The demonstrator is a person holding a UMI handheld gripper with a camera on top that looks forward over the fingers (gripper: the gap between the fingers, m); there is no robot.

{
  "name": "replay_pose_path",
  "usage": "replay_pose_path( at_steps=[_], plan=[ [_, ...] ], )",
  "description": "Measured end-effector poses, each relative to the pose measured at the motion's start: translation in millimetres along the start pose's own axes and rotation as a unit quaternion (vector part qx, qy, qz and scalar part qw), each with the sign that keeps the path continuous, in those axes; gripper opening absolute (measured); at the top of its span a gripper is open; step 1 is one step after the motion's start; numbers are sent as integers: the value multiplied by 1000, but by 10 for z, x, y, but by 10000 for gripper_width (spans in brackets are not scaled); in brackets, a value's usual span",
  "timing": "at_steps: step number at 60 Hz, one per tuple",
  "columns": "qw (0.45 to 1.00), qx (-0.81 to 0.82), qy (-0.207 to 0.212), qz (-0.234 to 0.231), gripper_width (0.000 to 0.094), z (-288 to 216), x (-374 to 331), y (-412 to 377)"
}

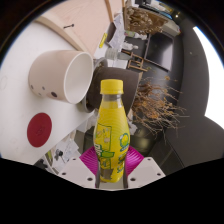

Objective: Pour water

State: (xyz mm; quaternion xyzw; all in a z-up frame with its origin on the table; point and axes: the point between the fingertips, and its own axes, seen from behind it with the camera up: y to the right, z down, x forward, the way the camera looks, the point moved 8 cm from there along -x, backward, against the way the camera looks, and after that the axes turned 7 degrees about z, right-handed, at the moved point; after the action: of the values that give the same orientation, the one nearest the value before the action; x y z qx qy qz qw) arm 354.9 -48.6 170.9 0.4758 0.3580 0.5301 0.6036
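Observation:
A yellow bottle (111,130) with a yellow cap and a green-and-yellow label stands upright between my fingers. My gripper (111,163) is shut on the bottle: both pink pads (90,160) press against its lower sides. A white cup (60,76) lies tilted on its side on the white round table (25,95), beyond the fingers and to the left of the bottle, its open mouth facing the bottle. The bottle's base is hidden between the fingers.
A red round disc (38,129) lies on the white table near the left finger. A dark pot with dry twiggy plants (150,100) stands to the right behind the bottle. More furniture and clutter (140,25) lie farther back.

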Motion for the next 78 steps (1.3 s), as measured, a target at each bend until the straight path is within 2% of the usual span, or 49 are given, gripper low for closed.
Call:
replay_pose_path(
  at_steps=[8, 14, 19, 31, 41, 57, 67, 75, 76, 78],
  plan=[
    [988, 150, -17, -12, 313, 15, -38, 177],
    [949, 310, -34, -37, 313, 58, -83, 374],
    [893, 443, -54, -64, 314, 100, -131, 447],
    [707, 684, -100, -152, 315, 203, -186, 163],
    [626, 748, -117, -189, 315, 178, -217, -284],
    [596, 766, -123, -206, 320, 20, -234, -728],
    [605, 763, -108, -199, 356, -41, -282, -811],
    [594, 770, -110, -206, 490, -23, -283, -807],
    [591, 771, -112, -210, 517, -25, -289, -809],
    [587, 772, -117, -216, 638, -11, -326, -805]
  ],
)
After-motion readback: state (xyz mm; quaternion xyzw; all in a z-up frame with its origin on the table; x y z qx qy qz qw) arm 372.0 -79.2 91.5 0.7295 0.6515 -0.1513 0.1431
